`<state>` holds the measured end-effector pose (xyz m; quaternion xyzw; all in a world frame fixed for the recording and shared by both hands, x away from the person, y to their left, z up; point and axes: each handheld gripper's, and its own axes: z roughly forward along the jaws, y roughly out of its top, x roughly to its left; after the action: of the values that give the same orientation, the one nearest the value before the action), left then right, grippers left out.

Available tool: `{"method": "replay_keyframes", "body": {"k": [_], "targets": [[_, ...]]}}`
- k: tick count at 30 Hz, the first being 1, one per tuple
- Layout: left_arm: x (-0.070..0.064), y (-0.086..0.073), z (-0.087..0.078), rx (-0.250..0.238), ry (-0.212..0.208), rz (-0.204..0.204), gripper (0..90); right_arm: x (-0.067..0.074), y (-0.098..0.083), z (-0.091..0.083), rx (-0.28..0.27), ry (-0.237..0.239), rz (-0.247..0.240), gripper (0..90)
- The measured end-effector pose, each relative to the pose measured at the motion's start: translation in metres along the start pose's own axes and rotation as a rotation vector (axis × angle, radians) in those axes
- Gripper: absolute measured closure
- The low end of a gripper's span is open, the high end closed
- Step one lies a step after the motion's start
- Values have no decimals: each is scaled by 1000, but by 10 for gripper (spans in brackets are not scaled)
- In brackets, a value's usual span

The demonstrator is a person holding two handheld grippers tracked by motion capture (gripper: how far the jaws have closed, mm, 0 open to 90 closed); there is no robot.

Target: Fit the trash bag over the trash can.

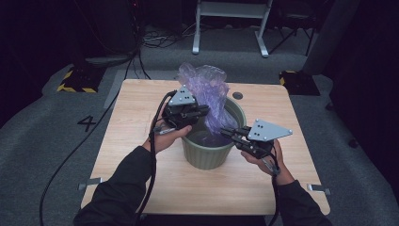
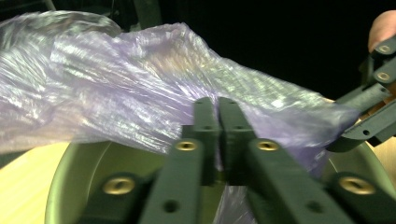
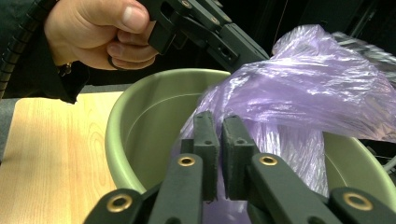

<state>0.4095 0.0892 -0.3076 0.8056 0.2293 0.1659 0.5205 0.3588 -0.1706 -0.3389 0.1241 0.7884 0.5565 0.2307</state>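
The purple plastic bag [image 1: 207,94] sits partly inside the green bin [image 1: 207,153] at the centre of the table [image 1: 141,141], its upper part billowing above the rim. The left gripper [image 2: 218,114] and the right gripper [image 3: 219,133] each pinch the bag's film, jaws nearly closed together.

Two dark long sleeves [image 1: 123,188] here, cuffs at the wrists. Each hand carries a black two-jaw tool: left tool [image 1: 203,109], right tool [image 1: 228,133]. Both wear grey three-cornered plates [image 1: 268,130] with small dots, brass-coloured screws [image 3: 187,161], and trailing black cables [image 1: 151,155].
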Motion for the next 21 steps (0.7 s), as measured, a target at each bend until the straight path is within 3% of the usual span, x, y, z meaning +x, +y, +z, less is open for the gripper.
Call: {"method": "replay_keyframes", "body": {"k": [3, 5, 7, 9, 13, 15, 21], "targets": [[-1, -1, -2, -7, 9, 22, 898, -1, -1, -1, -7, -9, 13, 753], [-3, -2, -4, -24, 17, 34, 898, -4, -1, -3, -11, -13, 46, 611], [-7, -4, -7, -46, 11, 59, 898, -9, -1, -6, -12, -35, 87, 528], [-15, -6, -9, -51, 26, 108, 898, -13, -1, -9, -20, -58, 122, 436], [-29, -11, -8, -49, 11, 178, 898, -22, 4, -16, -37, -70, 188, 365], [-37, -15, -6, -41, 17, 216, 898, -26, 8, -17, -43, -79, 198, 344], [-46, -22, -3, -14, -10, 264, 898, -36, 14, -11, -46, -63, 241, 300]]}}
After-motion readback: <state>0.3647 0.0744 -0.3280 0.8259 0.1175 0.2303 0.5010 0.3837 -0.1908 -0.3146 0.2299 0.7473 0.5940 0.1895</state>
